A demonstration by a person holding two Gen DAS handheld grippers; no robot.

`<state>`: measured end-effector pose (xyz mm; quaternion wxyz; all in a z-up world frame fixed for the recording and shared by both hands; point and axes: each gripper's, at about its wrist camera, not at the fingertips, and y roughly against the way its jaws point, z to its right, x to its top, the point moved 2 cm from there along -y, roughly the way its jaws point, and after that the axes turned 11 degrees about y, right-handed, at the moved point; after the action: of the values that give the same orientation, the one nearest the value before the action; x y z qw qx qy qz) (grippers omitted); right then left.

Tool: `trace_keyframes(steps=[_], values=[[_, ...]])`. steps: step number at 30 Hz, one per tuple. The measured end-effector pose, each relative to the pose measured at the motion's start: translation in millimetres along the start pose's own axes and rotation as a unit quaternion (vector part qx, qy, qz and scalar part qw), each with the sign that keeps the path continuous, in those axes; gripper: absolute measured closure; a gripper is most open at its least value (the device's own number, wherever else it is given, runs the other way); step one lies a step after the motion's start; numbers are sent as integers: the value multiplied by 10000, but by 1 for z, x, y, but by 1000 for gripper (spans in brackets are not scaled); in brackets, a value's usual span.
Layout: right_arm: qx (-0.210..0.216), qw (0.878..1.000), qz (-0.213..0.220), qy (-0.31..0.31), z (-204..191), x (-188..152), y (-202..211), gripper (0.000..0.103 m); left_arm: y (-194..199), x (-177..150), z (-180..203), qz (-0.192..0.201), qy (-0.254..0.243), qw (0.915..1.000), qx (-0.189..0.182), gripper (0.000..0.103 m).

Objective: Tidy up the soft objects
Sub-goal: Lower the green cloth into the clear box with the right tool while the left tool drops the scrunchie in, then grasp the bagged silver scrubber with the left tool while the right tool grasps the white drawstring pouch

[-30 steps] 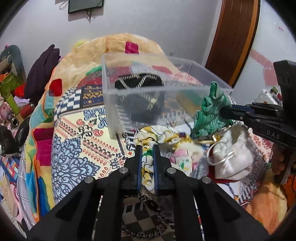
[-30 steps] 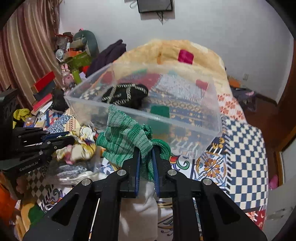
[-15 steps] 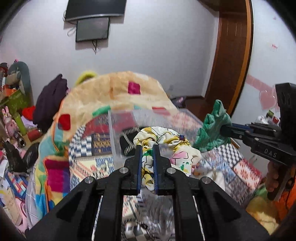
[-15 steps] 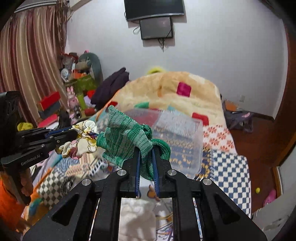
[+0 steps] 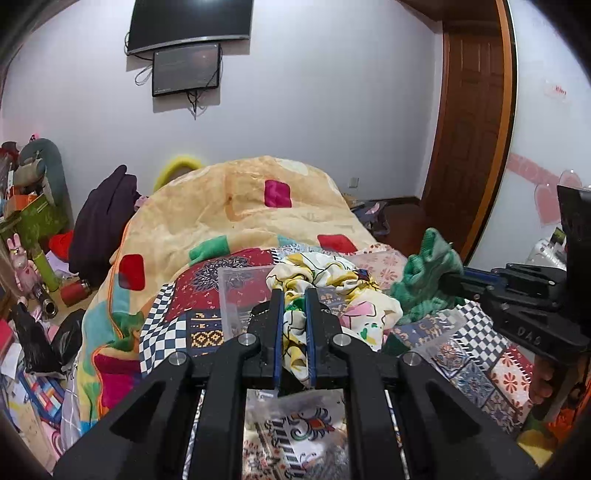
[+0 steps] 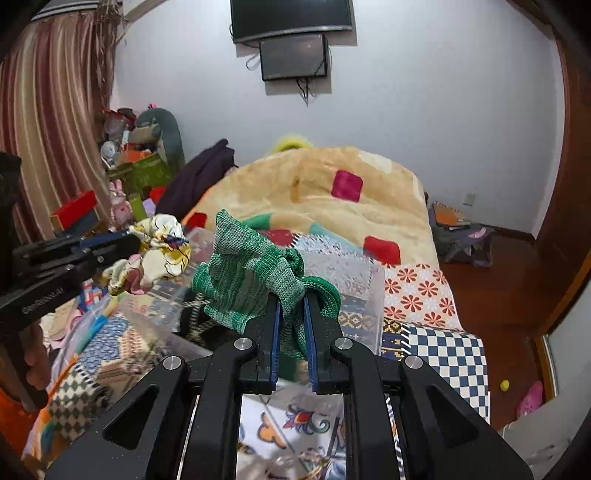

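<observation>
While both grippers hang above the bed, each has cloth pinched btwn its fingers. Left gripper [image 5: 294, 295] is closed tight on a floral cloth [image 5: 325, 280], yellow/white w/ pink patches, which bunches up in front of the fingertips and droops down btwn them. Right gripper [image 6: 292, 299] is clamped on a green knit cloth [image 6: 243, 273]; the knit fans out to the left of its fingers, w/ a darker green rolled edge on the right side. Both cloths are held up over a clear plastic bin [image 6: 343, 273] that sits on the patchwork bedspread [image 6: 417, 295]. A black item lies inside the bin, partly hidden. Behind, a tan blanket [image 5: 258, 206] is heaped on the bed and a TV [image 5: 188, 22] hangs on the wall.
</observation>
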<state>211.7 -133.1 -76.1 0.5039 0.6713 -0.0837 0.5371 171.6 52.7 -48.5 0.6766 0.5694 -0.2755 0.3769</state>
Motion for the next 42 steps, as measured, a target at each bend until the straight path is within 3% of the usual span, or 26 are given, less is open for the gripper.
trace_keyframes(steps=[11,15,17,21,25,32,42], values=[[138,9975,-698,-13,5,-27,-46,92,-63,-22,3,-648,-208,9975,182,94],[133,9970,-768,11,5,-29,-46,90,-74,-28,6,-828,-220,9962,136,92],[157,9968,-788,-6,5,-28,-45,83,-75,-30,5,-878,-183,9959,116,91],[134,9970,-760,-37,5,-26,-41,60,-69,-29,3,-861,-104,9962,94,79],[87,9981,-602,33,4,-21,-28,52,-52,-25,4,-726,-58,9973,54,67],[5,9998,-151,120,-2,-9,8,25,-10,-19,10,-363,-85,9993,-26,40],[6,9996,151,241,-15,-14,52,10,37,-35,15,-282,-33,9994,-197,12]])
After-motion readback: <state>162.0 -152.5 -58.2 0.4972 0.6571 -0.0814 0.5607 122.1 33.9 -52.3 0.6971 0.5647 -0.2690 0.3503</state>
